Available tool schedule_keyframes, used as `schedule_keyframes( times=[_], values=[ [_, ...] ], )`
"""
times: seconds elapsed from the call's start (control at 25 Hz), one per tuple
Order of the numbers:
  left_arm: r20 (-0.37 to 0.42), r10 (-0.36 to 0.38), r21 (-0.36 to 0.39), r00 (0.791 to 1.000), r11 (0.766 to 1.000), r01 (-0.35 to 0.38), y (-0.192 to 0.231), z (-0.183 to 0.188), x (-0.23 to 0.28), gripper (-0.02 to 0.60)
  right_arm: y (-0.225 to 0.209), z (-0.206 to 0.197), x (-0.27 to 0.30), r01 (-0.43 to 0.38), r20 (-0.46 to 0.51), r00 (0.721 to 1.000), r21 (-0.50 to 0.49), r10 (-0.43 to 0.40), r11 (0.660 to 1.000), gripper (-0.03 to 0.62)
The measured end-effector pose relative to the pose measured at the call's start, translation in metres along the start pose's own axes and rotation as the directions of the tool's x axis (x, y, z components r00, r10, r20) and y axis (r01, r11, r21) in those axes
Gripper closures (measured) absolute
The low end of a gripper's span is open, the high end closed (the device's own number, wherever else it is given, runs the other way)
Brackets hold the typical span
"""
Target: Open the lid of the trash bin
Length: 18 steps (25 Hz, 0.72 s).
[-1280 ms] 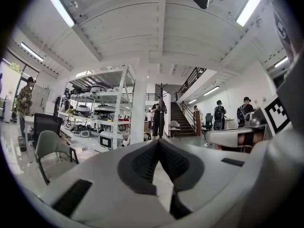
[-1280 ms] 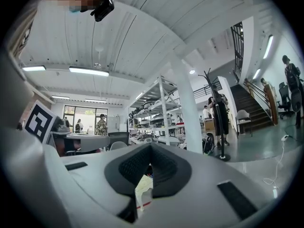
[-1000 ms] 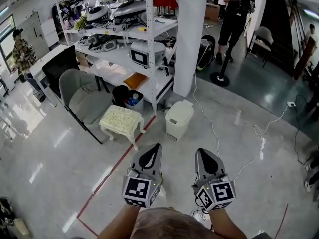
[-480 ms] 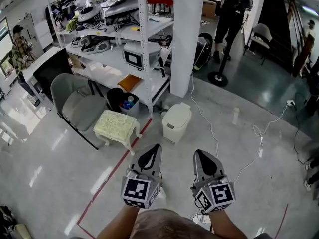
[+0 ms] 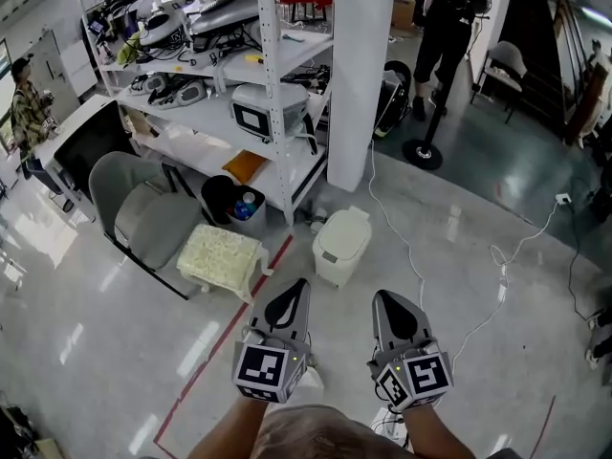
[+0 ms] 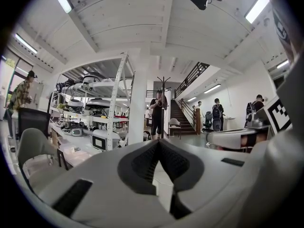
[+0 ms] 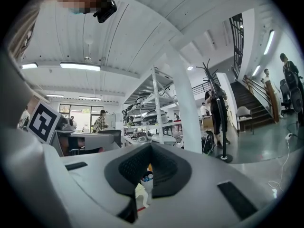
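Observation:
The white trash bin (image 5: 341,246) stands on the floor in front of the white pillar (image 5: 361,75), lid down. In the head view both grippers are held low and side by side, well short of the bin. My left gripper (image 5: 298,283) points toward the bin's left side and my right gripper (image 5: 381,295) toward its right. Both are shut with nothing between the jaws. In the left gripper view the jaw tips of the left gripper (image 6: 158,141) meet. In the right gripper view the right gripper (image 7: 150,146) is the same; the bin is hidden there.
A white shelving rack (image 5: 244,75) stands left of the pillar, with a black bin (image 5: 229,199) of bottles under it. A cream stool (image 5: 222,253) and grey chairs (image 5: 143,213) sit left of the trash bin. A white cable (image 5: 411,256) and a red tape line (image 5: 220,342) cross the floor. People stand at the back.
The head view has shifted forward and slightly left, so the trash bin sits a little nearer. Both grippers keep the same pose and stay shut.

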<state>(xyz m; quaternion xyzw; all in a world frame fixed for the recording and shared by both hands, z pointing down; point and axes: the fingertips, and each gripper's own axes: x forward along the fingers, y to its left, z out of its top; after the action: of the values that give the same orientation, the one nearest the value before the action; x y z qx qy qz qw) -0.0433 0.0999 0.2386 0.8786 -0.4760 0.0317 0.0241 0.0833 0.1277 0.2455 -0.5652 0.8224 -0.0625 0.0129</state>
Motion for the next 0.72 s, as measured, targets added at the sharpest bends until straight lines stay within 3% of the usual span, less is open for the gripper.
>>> schedule_keyframes(
  times=[0.72],
  values=[
    [-0.027,-0.071,0.006,0.997,0.997,0.072,0.063,0.005,0.082,0.592,-0.016,0.009,0.106,0.043,-0.005,0.999,0.006,-0.043,0.999,0.569]
  ],
)
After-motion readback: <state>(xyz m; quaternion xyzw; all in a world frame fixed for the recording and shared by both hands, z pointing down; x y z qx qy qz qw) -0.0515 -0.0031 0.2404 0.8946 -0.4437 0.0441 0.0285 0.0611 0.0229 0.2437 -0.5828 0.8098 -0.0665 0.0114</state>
